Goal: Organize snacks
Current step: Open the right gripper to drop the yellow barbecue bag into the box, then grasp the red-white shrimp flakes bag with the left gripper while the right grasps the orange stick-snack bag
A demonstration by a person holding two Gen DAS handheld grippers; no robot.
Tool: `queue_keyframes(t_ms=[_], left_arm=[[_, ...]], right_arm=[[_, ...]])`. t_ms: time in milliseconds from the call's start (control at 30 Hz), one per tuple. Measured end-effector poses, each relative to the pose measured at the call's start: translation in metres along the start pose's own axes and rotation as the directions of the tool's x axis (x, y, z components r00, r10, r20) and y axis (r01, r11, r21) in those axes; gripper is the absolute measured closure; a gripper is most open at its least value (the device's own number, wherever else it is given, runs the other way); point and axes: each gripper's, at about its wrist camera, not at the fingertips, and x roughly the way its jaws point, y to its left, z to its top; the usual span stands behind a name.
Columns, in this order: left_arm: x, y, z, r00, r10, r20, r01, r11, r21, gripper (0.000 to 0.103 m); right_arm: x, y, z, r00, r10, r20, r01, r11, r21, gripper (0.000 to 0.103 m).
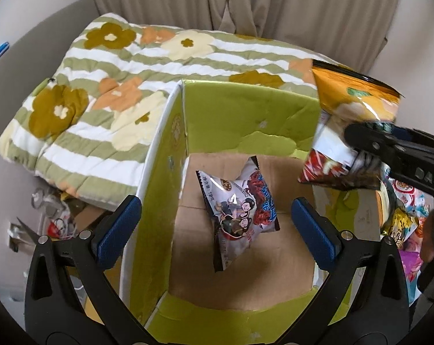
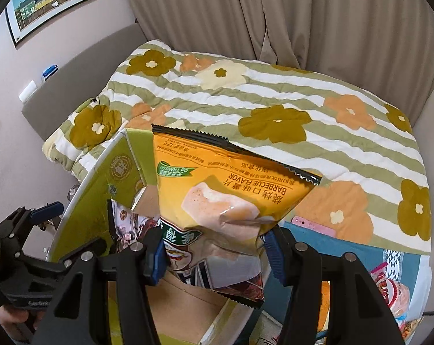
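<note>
My left gripper [image 1: 215,205] hangs open over an open cardboard box [image 1: 245,115] with green flaps. A white and purple snack bag [image 1: 237,201] with cartoon figures lies loose on the box's brown floor, below the blue pads and apart from them. My right gripper [image 2: 214,256] is shut on the lower part of an orange barbecue chips bag [image 2: 231,187], which it holds upside down above the box's right side. In the left wrist view that right gripper [image 1: 358,149] and its chips bag [image 1: 355,100] come in from the right. The left gripper [image 2: 64,230] shows at the right wrist view's left edge.
The box [image 2: 102,195] stands against a bed with a striped floral quilt [image 1: 102,100]; curtains hang behind. A pile of several snack packets [image 1: 404,221] lies right of the box. A pink phone [image 2: 312,225] and more packets [image 2: 389,293] rest on a blue cloth.
</note>
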Motion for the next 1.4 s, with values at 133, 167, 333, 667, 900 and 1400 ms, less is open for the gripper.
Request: queue_keyframes(t_ms=[133,167,333,667,900,1400], left_arm=[[0.000,-0.001,-0.002,1.000,0.012,-0.006,-0.012,1.000,0.016,0.001],[0.000,0.000,-0.004,1.000,0.014,-0.008,-0.014,1.000,0.019,0.001],[-0.007,0.004,-0.014,1.000,0.017,-0.013,-0.017,1.000,0.022,0.001],[-0.051,-0.001,-0.011,0.997,0.003,0.079,-0.006,0.999,0.045,0.001],[-0.108,-0.011,-0.014,0.983,-0.003,0.184,-0.013,0.996,0.083,0.001],[-0.165,-0.083,-0.043,0.943,-0.216,0.254,0.139,0.947,0.289,0.001]], right_arm=[[0.017,0.004,0.009,1.000,0.004,-0.005,-0.004,1.000,-0.001,0.037],[0.022,0.006,0.010,1.000,0.004,-0.017,-0.004,1.000,0.001,0.015],[0.026,0.011,0.004,1.000,-0.023,-0.002,0.023,1.000,0.006,0.000],[-0.022,0.021,-0.004,0.996,-0.049,0.080,0.047,0.998,0.028,0.000],[-0.091,0.031,-0.017,0.973,-0.110,0.205,0.093,0.992,0.088,0.000],[-0.211,0.012,-0.097,0.895,-0.335,0.294,0.257,0.926,0.276,0.000]])
